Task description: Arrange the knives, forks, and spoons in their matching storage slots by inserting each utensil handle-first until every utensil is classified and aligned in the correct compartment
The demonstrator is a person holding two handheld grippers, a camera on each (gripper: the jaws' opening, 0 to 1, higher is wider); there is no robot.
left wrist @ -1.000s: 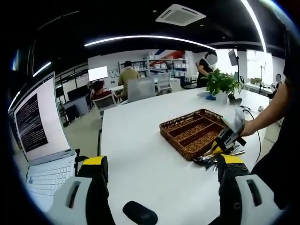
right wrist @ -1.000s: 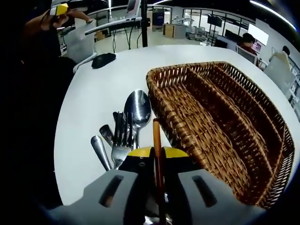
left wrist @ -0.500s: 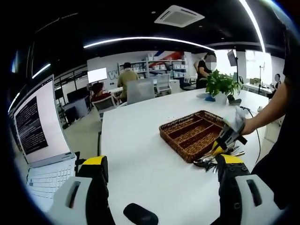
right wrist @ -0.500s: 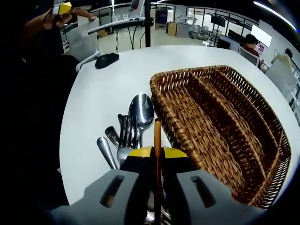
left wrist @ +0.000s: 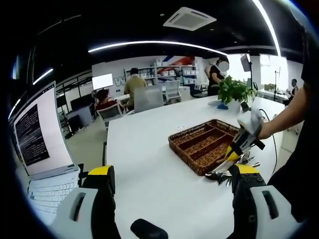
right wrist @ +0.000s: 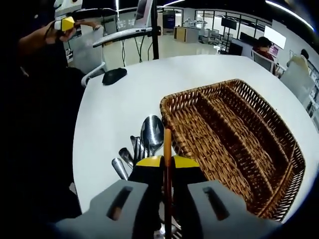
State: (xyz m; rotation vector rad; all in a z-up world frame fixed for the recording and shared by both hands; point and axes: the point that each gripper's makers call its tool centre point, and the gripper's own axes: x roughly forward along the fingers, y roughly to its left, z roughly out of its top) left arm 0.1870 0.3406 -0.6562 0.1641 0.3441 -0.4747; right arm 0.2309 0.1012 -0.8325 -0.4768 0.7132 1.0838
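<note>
Change: the right gripper (right wrist: 167, 162) has risen since a second ago, so the basket (right wrist: 279, 199) and the pile of cutlery (right wrist: 142, 147) look smaller and further below it; its hold on the brown handle (right wrist: 167, 149) is unchanged. The left gripper (left wrist: 172, 177) has hardly moved.
Right gripper: its yellow-tipped jaws are closed together on the thin brown handle, which stands straight up between them. In the left gripper view it hangs above the cutlery at the near corner of the basket (left wrist: 187, 137), with a pale, slanting utensil (left wrist: 227, 163) below it.
Held utensil: only the handle is clear in the right gripper view; whether it is a knife, fork or spoon I cannot tell.
Left gripper: jaws wide apart, nothing between them, held above the near edge of the white table (left wrist: 149, 164), well apart from the basket.
Cutlery: a heap of metal pieces on the table just beside the basket's short end; a large spoon (right wrist: 152, 132) lies on top with its bowl pointing away from the gripper, and fork tines and other handles lie beside it.
Basket: brown wicker, divided lengthwise into long compartments, no cutlery visible inside.
Mouse: a dark one (right wrist: 114, 75) lies on the far side of the table in the right gripper view.
Laptop: open (left wrist: 35, 134), at the left in the left gripper view.
Plant: a potted one (left wrist: 234, 92) stands beyond the basket.
</note>
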